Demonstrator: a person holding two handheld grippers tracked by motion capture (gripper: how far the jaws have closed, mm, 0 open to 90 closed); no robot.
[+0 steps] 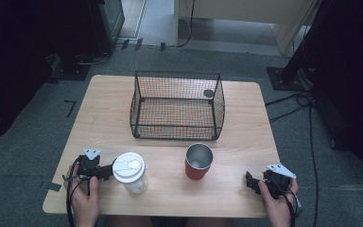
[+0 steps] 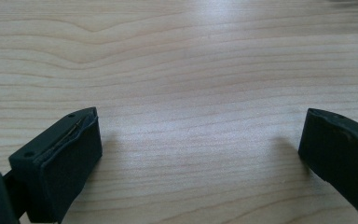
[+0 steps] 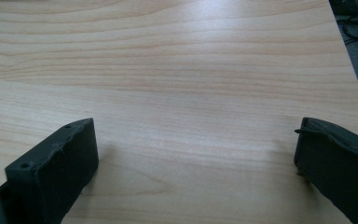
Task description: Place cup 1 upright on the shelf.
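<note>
Standing on grey carpet: one light wooden bench (image 1: pixel 108 118) with rounded corners, dark stands and loose cables around it, pale furniture beyond the far edge.

Counted on the bench: one black wire basket (image 1: pixel 177 105) at the far middle, open-topped, with a small dark round thing showing at its far right corner; one red cup (image 1: pixel 199 161) with a steel inside, upright, just in front of the basket's near right corner; one white cup (image 1: pixel 131 171) with a white lid, upright, left of the red one and well apart from it. Two grippers, each in a hand.

Left gripper (image 1: pixel 108 171) at the near left, held low over the bench, jaws pointing right with their tips just beside or touching the white cup; cannot tell which from above. Left gripper (image 2: pixel 200 140) spread wide in its own view, bare wood grain between the jaws.

Right gripper (image 1: pixel 249 182) at the near right, jaws pointing left toward the red cup, well apart from it. Right gripper (image 3: pixel 196 144) likewise spread wide in its own view, holding nothing, bench edge and carpet at the upper right.
</note>
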